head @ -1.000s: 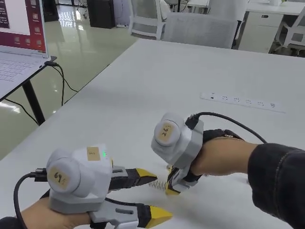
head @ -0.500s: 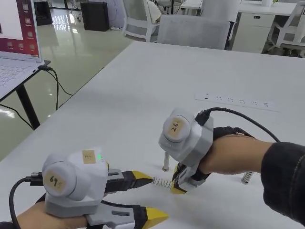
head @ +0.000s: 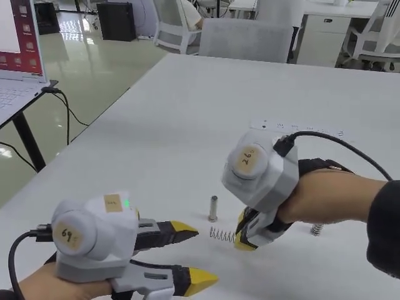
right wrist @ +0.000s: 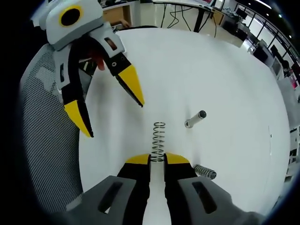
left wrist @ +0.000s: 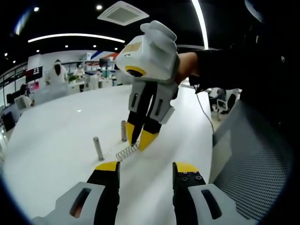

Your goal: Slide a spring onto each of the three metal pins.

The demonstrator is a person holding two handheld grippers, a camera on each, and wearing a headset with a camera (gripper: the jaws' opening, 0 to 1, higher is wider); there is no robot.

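Note:
My right gripper (head: 242,240) is shut on one end of a small steel spring (head: 220,234), which sticks out level just above the white table (head: 187,125). In the right gripper view the spring (right wrist: 158,138) runs straight out from the right gripper (right wrist: 157,159). A bare metal pin (head: 213,208) stands upright just beyond the spring. Another pin with a spring on it (head: 317,229) stands to the right, behind my right hand. My left gripper (head: 195,254) is open, with nothing in it, a little short of the spring's free end. In the left gripper view the left gripper (left wrist: 147,167) faces the spring (left wrist: 127,151).
A white power strip (head: 300,130) lies farther back on the table. A laptop (head: 15,56) sits on a side stand at the left, past the table's edge. Office chairs (head: 247,40) stand at the far end. A black cable (head: 337,150) trails from the right gripper.
My right gripper has drawn the spring to the right, away from the left gripper's upper tip. The bare pin has come out from behind the right gripper. The head camera has shifted.

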